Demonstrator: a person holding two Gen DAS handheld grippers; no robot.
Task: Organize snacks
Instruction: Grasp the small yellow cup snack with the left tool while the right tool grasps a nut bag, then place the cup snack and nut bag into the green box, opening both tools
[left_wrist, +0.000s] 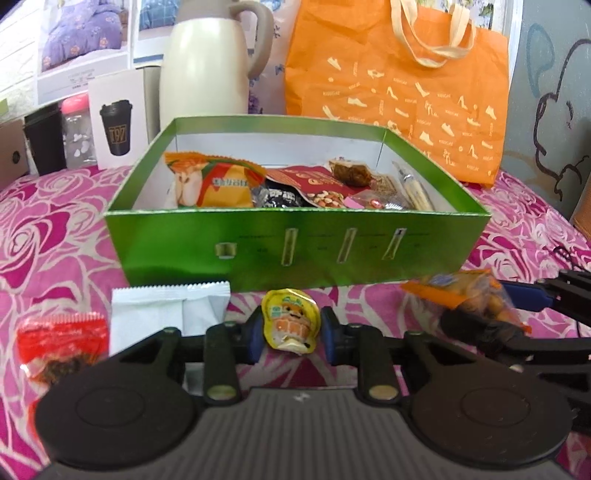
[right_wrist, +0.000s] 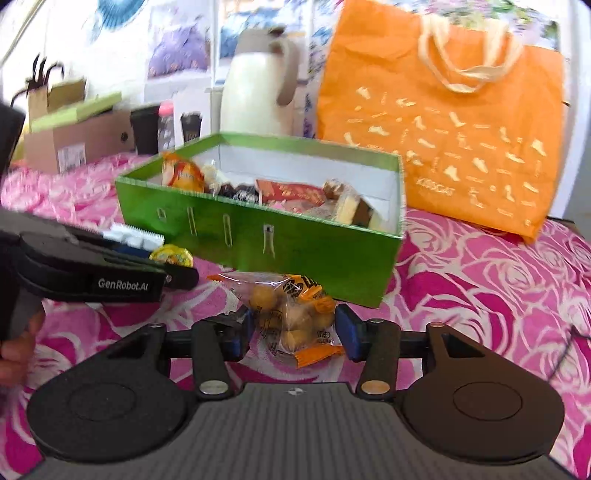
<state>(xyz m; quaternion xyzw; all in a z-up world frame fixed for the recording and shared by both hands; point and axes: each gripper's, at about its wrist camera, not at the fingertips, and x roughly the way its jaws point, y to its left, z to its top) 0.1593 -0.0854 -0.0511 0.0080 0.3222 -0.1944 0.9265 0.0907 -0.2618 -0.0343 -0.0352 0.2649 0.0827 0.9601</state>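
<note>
- Here, a yellow jelly cup (left_wrist: 290, 322) is clamped between the left tool (left_wrist: 291, 334) pads, just before the green box (left_wrist: 295, 243).
- A clear bag of round snacks (right_wrist: 291, 315) is bracketed by the right tool (right_wrist: 293, 330), before the same box; contact cannot be told.

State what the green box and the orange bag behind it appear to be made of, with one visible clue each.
Green box: probably cardboard with glossy metallic-green coating; sheen outside, plain white inside walls.
Orange bag: likely non-woven fabric or paper, matte; soft creases, cream strap handles.

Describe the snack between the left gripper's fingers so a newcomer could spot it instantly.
Find the green box on the pink rose cloth. In front of its near wall, the left gripper brackets a small yellow cup snack. Its cartoon-face lid sets it apart from the flat white packet and red packet beside it.
</note>
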